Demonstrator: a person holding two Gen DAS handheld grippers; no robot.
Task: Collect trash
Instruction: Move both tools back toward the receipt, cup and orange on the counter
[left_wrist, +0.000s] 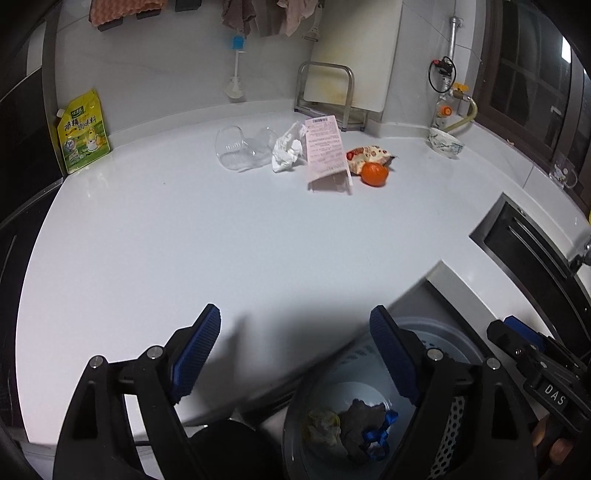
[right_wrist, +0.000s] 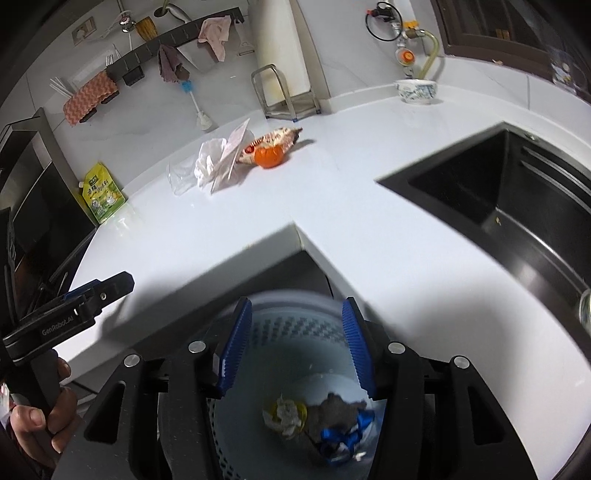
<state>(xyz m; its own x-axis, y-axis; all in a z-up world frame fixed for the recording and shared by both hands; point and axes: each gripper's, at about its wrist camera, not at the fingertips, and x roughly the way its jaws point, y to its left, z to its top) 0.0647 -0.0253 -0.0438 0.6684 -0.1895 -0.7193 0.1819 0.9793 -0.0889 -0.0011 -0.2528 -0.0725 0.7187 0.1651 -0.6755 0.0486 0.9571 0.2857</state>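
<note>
counter (left_wrist: 184, 240): we are seeing the trash lying in a row at its back, near the wall
bin (right_wrist: 280, 325): sitting below the counter's edge, scraps already in it
receipt (left_wrist: 327, 151): leaning tilted, long axis running toward us
left gripper (left_wrist: 295, 354): we are holding it wide apart, empty
right gripper (right_wrist: 295, 347): hanging partly spread over the bin, nothing between the pads

Ahead of the left gripper (left_wrist: 295, 354) the white counter (left_wrist: 184, 240) lies bare up to the litter: clear plastic (left_wrist: 243, 147), tissue (left_wrist: 286, 149), receipt (left_wrist: 327, 151), orange (left_wrist: 374, 173). Beneath the right gripper (right_wrist: 295, 347) gapes the waste bin (right_wrist: 280, 328); the sink (right_wrist: 498, 206) drops away at its right.
</note>
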